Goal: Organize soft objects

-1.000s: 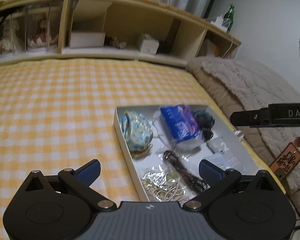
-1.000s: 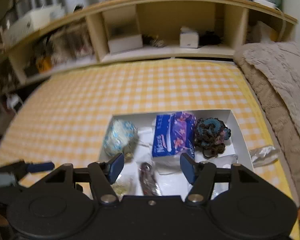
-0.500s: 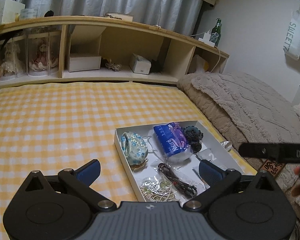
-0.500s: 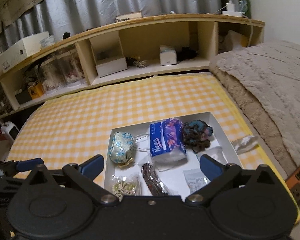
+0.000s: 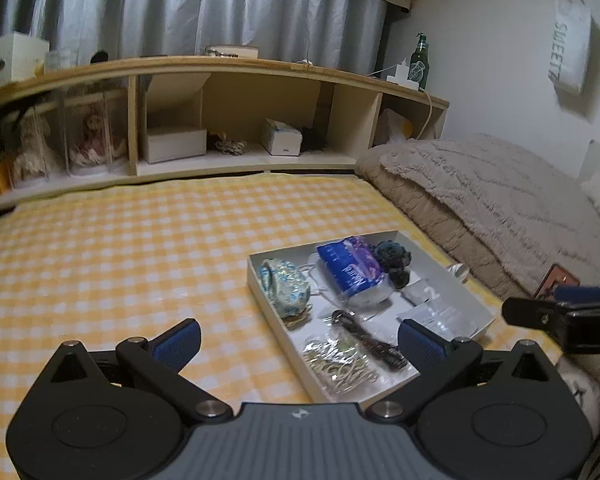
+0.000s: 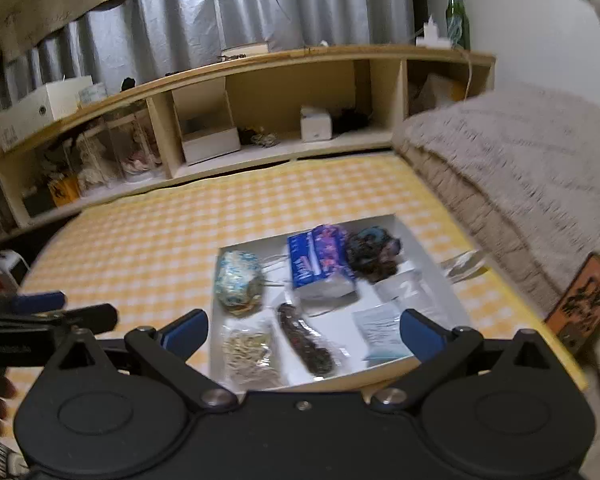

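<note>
A shallow white box (image 5: 260, 286) (image 6: 216, 344) lies on the yellow checked bed cover. In it are a blue floral pouch (image 5: 286, 286) (image 6: 238, 282), a blue and purple tissue pack (image 5: 350, 266) (image 6: 318, 260), a dark crocheted piece (image 5: 392, 258) (image 6: 372, 250), a dark cord (image 5: 366, 338) (image 6: 306, 340), a bag of rubber bands (image 5: 340, 360) (image 6: 250, 354) and small clear packets (image 6: 382, 330). My left gripper (image 5: 298, 342) is open and empty, above and in front of the box. My right gripper (image 6: 304, 330) is open and empty, above the box's near edge.
A wooden shelf unit (image 5: 236, 120) with boxes and dolls stands behind the bed. A beige fluffy blanket (image 5: 492, 204) lies to the right. A crumpled clear wrapper (image 6: 462, 264) lies beside the box. An orange tag (image 6: 588, 300) lies at the right.
Both grippers have pulled back and up from the box, which looks smaller now. The right gripper's jaws have opened wider. The box's contents have not moved.
</note>
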Available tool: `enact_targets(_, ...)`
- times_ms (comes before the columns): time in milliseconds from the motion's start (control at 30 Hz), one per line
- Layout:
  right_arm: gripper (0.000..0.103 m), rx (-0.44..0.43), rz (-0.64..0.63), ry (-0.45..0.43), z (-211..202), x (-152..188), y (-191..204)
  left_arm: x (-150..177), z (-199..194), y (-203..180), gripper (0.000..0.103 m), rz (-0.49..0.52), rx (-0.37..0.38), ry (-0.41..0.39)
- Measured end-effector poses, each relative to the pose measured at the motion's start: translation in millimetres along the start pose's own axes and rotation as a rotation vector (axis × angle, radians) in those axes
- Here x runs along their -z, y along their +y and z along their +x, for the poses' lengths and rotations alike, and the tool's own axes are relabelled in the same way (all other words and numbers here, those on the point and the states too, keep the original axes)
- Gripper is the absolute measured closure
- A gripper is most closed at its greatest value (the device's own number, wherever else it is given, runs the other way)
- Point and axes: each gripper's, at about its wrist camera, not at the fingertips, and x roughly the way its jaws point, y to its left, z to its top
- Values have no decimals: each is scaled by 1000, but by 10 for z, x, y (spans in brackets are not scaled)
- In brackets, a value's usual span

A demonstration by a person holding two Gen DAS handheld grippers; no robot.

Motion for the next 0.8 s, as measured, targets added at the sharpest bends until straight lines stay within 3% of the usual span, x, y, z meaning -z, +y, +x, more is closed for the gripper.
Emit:
enact_targets(467, 0, 112, -76, -29, -165, 379, 155, 301, -178, 40, 0, 55, -87, -19)
enact_targets(800, 0, 136, -80, -73, -208, 485, 160, 389, -205, 77, 0, 41, -85, -23)
